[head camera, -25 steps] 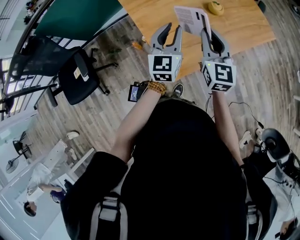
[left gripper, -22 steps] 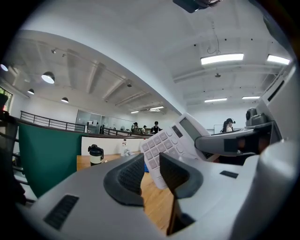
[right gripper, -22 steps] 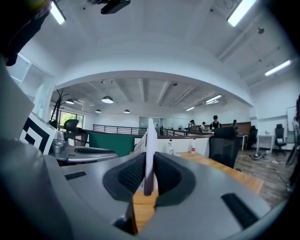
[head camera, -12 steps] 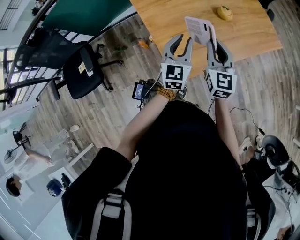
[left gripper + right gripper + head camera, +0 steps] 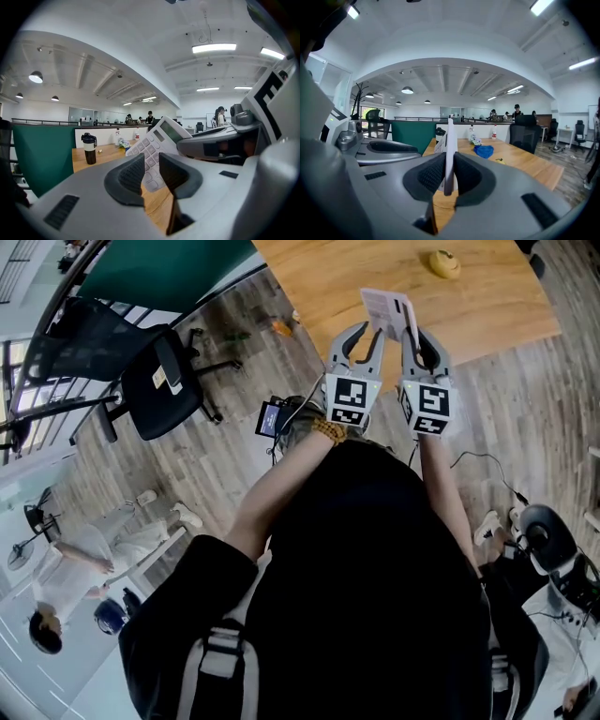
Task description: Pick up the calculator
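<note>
A white calculator (image 5: 387, 309) is up off the wooden table (image 5: 487, 306), tilted on edge, with my right gripper (image 5: 413, 326) shut on its lower end. In the right gripper view the calculator (image 5: 450, 140) stands edge-on, pinched between both pads of the right gripper (image 5: 449, 176). My left gripper (image 5: 361, 334) hovers just left of it, open, with nothing between its fingers. In the left gripper view the calculator's keys (image 5: 154, 143) show beyond the gap of the left gripper (image 5: 151, 173), and the pads do not touch them.
A yellow object (image 5: 444, 263) lies on the table's far part. A dark bottle (image 5: 89, 148) and a blue cloth (image 5: 483, 151) also sit on the table. A black office chair (image 5: 155, 390) stands on the wood floor at left, near a small screened device (image 5: 272, 418).
Both grippers have sunk a little and drawn closer to my body, the right one carrying the calculator with it. The grip looks unchanged. A person at lower left has walked on.
</note>
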### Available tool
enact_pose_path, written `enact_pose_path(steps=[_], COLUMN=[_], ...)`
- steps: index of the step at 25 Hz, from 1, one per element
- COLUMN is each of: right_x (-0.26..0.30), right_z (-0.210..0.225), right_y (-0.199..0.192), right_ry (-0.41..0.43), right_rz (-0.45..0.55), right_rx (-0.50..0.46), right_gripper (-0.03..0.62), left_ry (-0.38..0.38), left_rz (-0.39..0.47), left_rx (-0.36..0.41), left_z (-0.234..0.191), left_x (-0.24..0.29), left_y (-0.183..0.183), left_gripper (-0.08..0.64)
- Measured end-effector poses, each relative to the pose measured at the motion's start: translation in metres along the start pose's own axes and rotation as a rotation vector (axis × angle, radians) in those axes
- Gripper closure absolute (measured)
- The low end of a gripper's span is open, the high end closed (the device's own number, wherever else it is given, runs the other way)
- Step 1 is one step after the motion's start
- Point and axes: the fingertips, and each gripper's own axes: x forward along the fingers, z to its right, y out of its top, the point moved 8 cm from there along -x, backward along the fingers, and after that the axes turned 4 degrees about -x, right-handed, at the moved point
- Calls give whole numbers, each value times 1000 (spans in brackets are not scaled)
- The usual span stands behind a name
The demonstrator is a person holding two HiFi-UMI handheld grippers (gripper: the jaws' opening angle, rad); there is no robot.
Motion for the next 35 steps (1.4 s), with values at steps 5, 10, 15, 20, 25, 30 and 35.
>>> enact_pose_path(steps=[5, 10, 15, 20, 25, 30, 35], right_x=[2, 4, 7, 6, 5, 5, 4], right_z=[1, 3, 2, 4, 6, 7, 7], right_y=[-11, -22, -28, -33, -37, -41, -43], right_ry=[-1, 10, 16, 22, 22, 16, 16], right_rz=[-29, -64, -81, -97, -107, -114, -121], right_rx=[2, 4, 2, 6, 24, 28, 33], right_gripper=[534, 534, 534, 534, 534, 534, 534], left_ry=[-33, -38, -36, -36, -39, -42, -47], left_rz=[-48, -77, -85, -95, -103, -105, -99], left_rx=[7, 4, -8, -12, -14, -16, -18], left_z=[8, 10, 8, 10, 13, 13, 16], left_x=[1, 5, 7, 8, 9, 8, 5], left_y=[-15, -22, -24, -27, -29, -30, -28], left_gripper=[456, 456, 457, 457, 459, 459, 459])
